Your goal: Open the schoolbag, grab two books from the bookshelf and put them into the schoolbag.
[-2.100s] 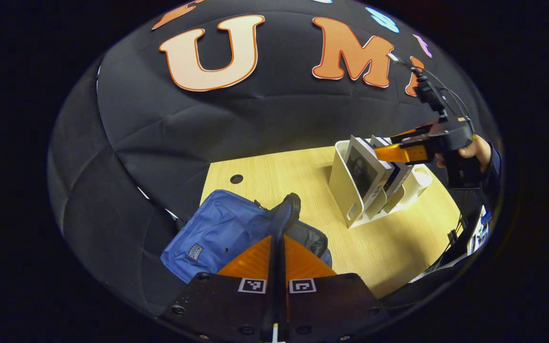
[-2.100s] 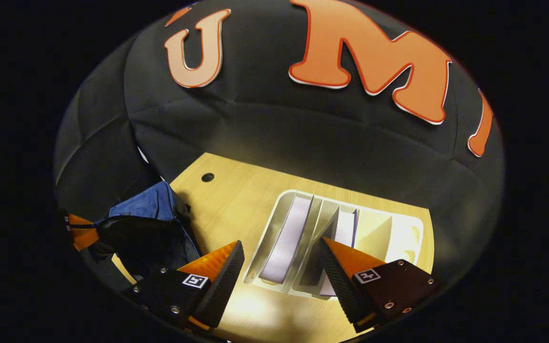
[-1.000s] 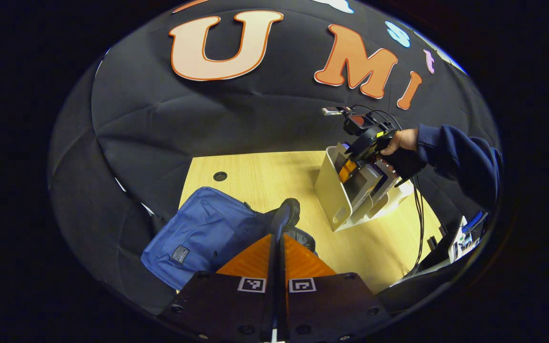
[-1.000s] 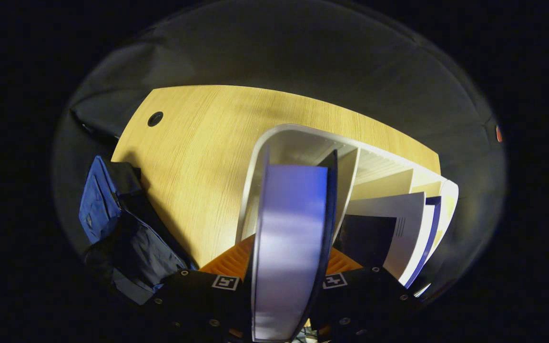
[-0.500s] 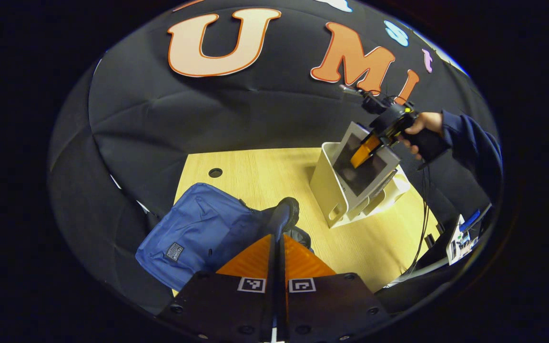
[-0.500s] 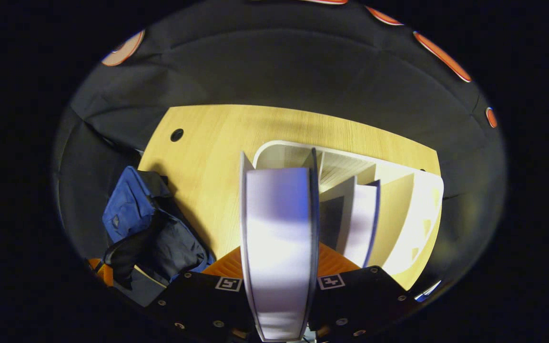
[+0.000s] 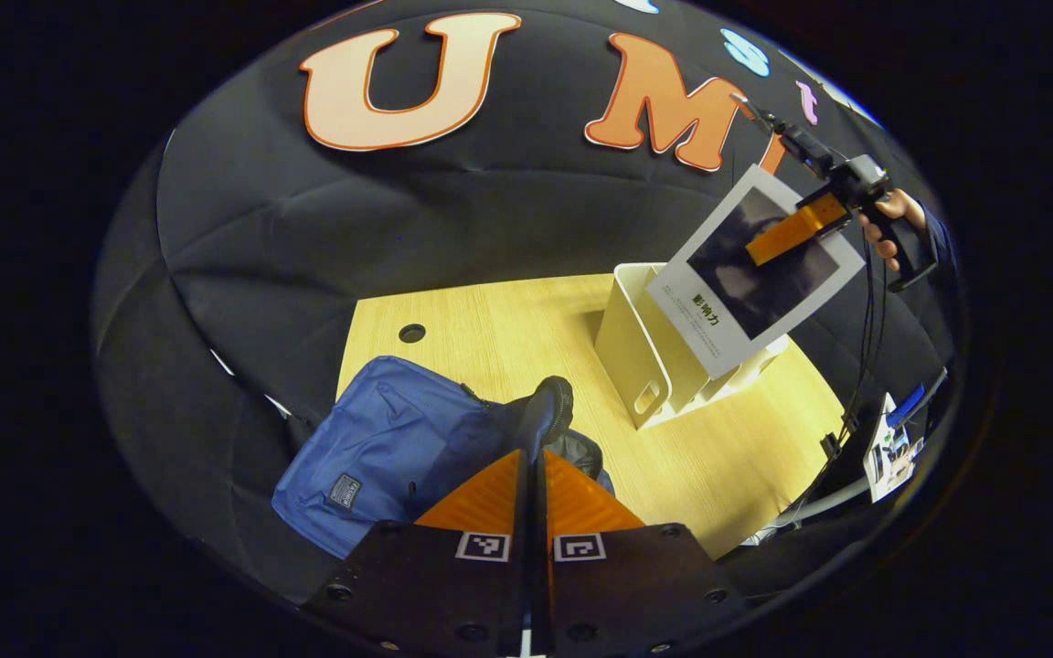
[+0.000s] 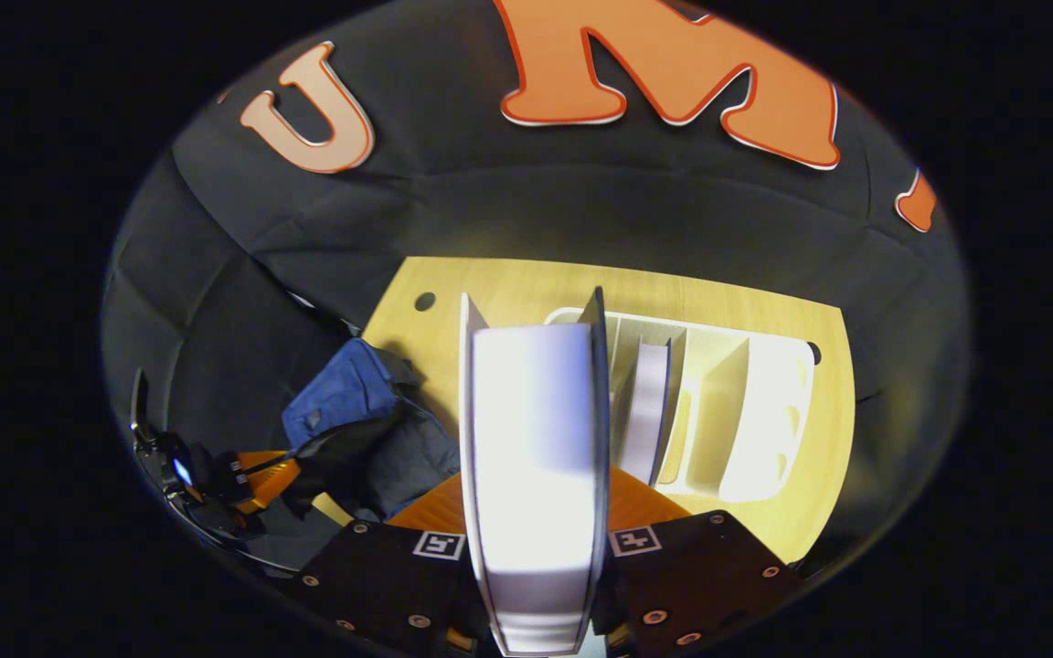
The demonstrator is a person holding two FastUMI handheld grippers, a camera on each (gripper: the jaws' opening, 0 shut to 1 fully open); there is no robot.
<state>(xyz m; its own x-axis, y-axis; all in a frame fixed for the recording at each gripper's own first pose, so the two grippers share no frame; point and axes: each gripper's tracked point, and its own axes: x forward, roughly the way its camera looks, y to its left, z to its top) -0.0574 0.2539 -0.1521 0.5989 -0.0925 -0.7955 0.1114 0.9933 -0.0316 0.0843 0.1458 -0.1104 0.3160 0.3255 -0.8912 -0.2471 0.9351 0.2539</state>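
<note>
The schoolbag (image 7: 380,452) lies at the near left of the bench (image 7: 508,338), blue, its mouth held up and open by the left hand-held gripper (image 7: 534,457), whose fingers are pressed together on the dark zippered edge. That grip has not altered over the last two seconds. What has changed is on the right: the right hand-held gripper (image 7: 787,233) has closed on a book (image 7: 755,274) and drawn it up out of the bookshelf (image 7: 650,366), so that the book now hangs tilted in the air above the rack, clear of its slots, pinched near its top edge between both fingers. In the right gripper view the same book's edge (image 8: 531,475) stands between the fingers, with the bookshelf (image 8: 746,411) beyond it and a second book (image 8: 645,411) upright in a middle slot. I judge the first of two books is now free and needs only to be carried left and down into the bag. The way over the bench looks open; the chief hindrance is the narrow bag mouth, partly taken up by the left gripper. A cable (image 7: 860,366) hangs from the right gripper at the far right, near a person's hand (image 7: 892,219).
</note>
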